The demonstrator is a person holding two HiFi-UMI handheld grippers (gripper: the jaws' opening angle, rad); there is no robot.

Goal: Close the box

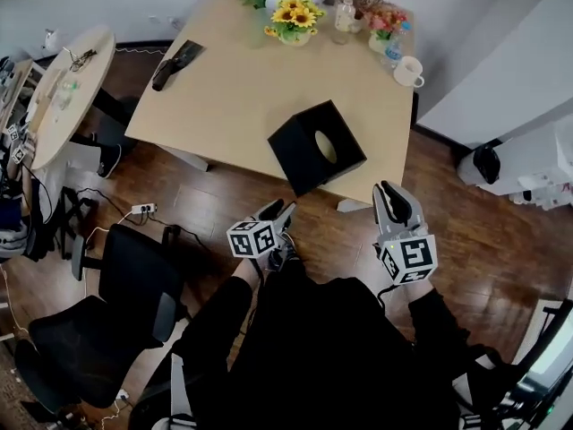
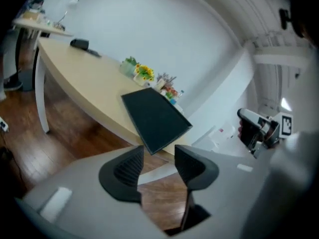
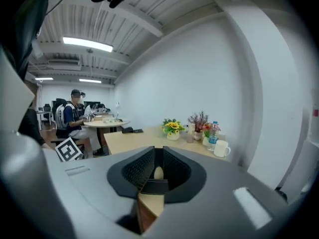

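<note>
**Both claws hang short of the desk, box untouched**

Nearest is the person's dark-sleeved torso, with both arms forward over the wooden floor [image 1: 206, 206]. The left claw [image 1: 279, 208] is released: in its own view the two ribbed pads stand apart with only floor and desk edge showing through the gap, nothing between them. The right claw [image 1: 388, 192], held a little farther forward and to the right, is drawn in until only a thin slit is left between its pads, and it grips nothing. Neither claw touches the desk [image 1: 224, 92] or anything on it.

Just beyond them, the black box [image 1: 303, 153] sits on the desk close to its near edge, turned corner-on to the person, with an oval opening in its top face. It lies ahead of the claws, between their two lines, and apart from both. Through the right claw's slit a sliver of the box and its oval shows.

Farther along the desk, a flat dark object [image 1: 176, 64] lies near the left edge. At the far end stand a pot of sunflowers [image 1: 295, 18], other small plants, a clear bottle [image 1: 345, 18] and a white mug [image 1: 409, 70].

Off to the left are black office chairs [image 1: 134, 285] and, beyond them, a round table [image 1: 67, 92].
</note>
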